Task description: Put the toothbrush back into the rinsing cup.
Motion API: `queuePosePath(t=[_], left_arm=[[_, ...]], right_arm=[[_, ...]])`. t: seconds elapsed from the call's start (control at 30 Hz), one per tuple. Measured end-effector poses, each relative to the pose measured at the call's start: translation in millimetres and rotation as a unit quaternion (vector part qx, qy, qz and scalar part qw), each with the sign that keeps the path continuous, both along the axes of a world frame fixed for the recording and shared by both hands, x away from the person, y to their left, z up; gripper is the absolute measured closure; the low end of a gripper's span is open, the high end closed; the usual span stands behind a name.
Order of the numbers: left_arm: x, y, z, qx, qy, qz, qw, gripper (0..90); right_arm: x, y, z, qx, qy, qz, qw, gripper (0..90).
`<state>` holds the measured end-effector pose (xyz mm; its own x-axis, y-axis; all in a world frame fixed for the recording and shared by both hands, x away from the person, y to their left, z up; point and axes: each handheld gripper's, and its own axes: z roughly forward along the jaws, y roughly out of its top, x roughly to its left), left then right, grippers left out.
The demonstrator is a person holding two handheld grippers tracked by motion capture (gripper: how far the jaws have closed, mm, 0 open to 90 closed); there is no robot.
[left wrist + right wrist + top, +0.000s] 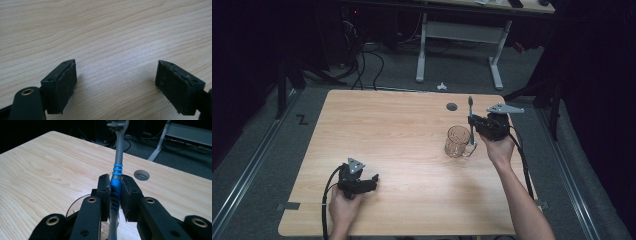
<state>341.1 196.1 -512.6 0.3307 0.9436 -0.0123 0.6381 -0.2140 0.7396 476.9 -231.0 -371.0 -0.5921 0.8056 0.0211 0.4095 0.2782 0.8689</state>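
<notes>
a grey-and-blue toothbrush (116, 187) stands upright, head up, just beside a clear glass mug (457, 141) on the table.

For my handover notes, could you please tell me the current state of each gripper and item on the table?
Right gripper: shut on the toothbrush, beside the glass mug.
Toothbrush: upright, bristle end up, gripped at its blue handle.
Glass mug: upright on the table; its contents cannot be made out.
Left gripper: open, nothing between its pads, low over the table.
Table: wooden, with a round cable hole near its far edge.
</notes>
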Motion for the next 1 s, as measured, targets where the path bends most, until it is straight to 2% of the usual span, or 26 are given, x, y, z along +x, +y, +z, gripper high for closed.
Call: queuePosePath(t=[0.17, 0.47, 1.0], left_arm=[[0.0, 0.0, 0.0, 0.000, 0.000, 0.000, 1.0000, 18.0], [0.0, 0.0, 0.0, 0.000, 0.000, 0.000, 1.0000, 18.0], [0.0, -0.1, 0.0, 0.000, 0.000, 0.000, 1.0000, 18.0]], right_arm=[[-3.1, -2.7, 1.0, 0.000, -0.003, 0.000, 1.0000, 78.4], [-6.4, -13.4, -4.5, 0.010, 0.005, -0.007, 0.9999, 78.3], [-17.1, -18.8, -8.3, 0.005, 0.004, -0.003, 1.0000, 78.2]])
